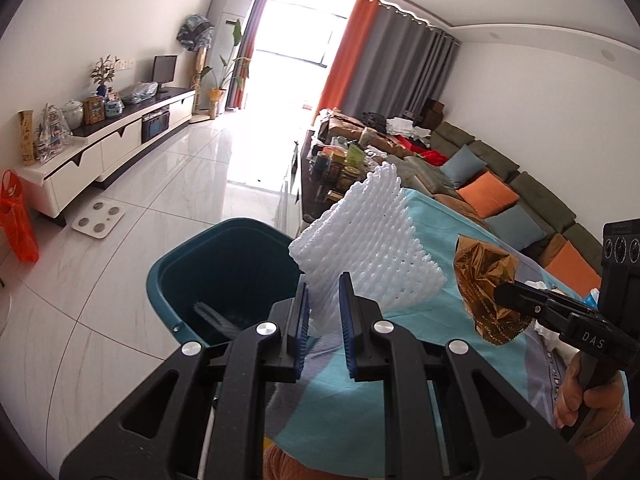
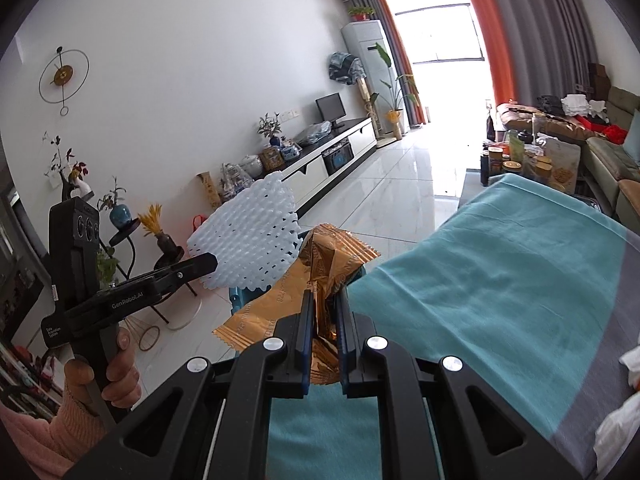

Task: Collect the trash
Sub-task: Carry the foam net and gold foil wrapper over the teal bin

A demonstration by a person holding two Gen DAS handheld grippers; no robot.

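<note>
My left gripper is shut on a white foam net sleeve, which stands up above the edge of a table with a teal cloth. Just beyond and below it stands a dark teal bin on the floor, with a brush lying inside. My right gripper is shut on a crumpled gold foil wrapper. In the left wrist view that wrapper hangs to the right of the foam. In the right wrist view the foam sleeve and the left gripper sit to the left.
A white TV cabinet runs along the left wall, a bathroom scale and an orange bag on the tiled floor. A cluttered coffee table and a green sofa with cushions lie beyond. White scraps rest on the cloth at right.
</note>
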